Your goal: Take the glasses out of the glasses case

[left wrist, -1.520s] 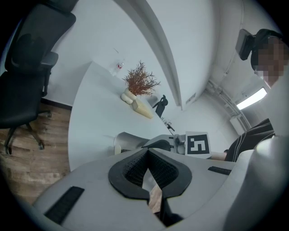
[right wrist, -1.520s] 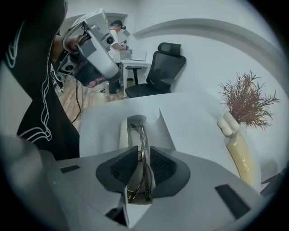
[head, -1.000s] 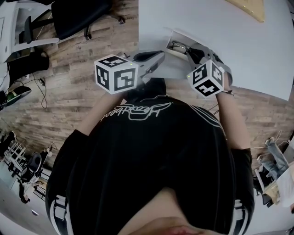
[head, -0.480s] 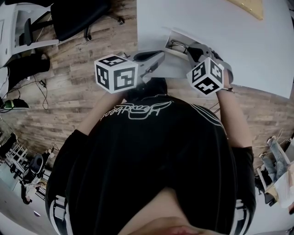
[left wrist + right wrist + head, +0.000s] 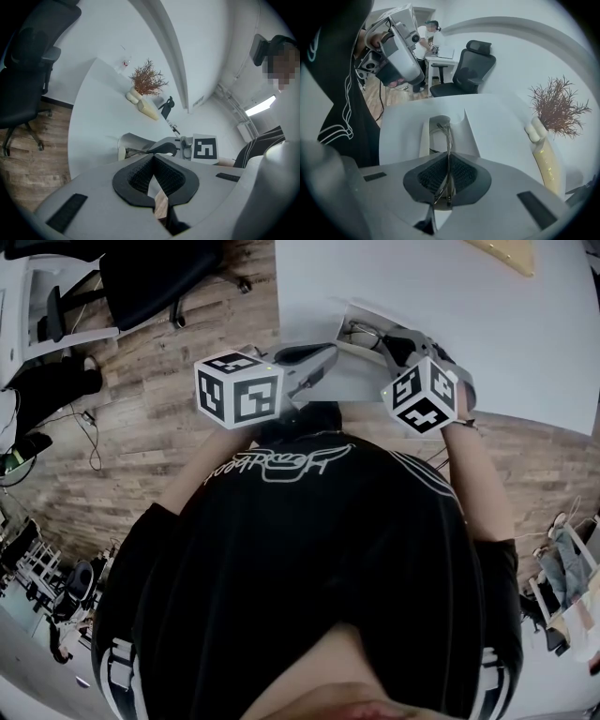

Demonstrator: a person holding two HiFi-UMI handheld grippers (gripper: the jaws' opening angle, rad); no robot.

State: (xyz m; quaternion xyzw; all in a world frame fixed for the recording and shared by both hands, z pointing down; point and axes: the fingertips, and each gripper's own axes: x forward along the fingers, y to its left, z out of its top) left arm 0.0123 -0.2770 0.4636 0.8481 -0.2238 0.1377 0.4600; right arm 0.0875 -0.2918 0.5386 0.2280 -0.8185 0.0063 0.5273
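Note:
A white glasses case [image 5: 354,322] lies open near the front edge of the white table [image 5: 487,324]. Thin metal-framed glasses [image 5: 448,140] reach from the case [image 5: 425,140] back into my right gripper [image 5: 449,159], which is shut on their frame. In the head view that gripper [image 5: 386,338] sits right over the case's near end. My left gripper [image 5: 323,354] hovers at the table edge just left of the case, shut with nothing between its pads. Its own view shows the left gripper [image 5: 153,157] a short way from the case [image 5: 136,144], not touching it.
A dried branch [image 5: 555,108] stands in a cream vase [image 5: 546,159] further back on the table. A black office chair [image 5: 159,273] stands on the wooden floor [image 5: 141,456] to the left. The table edge [image 5: 281,306] runs just beside the left gripper.
The right gripper has shifted very slightly, still shut on the glasses over the case. The left gripper has hardly moved.

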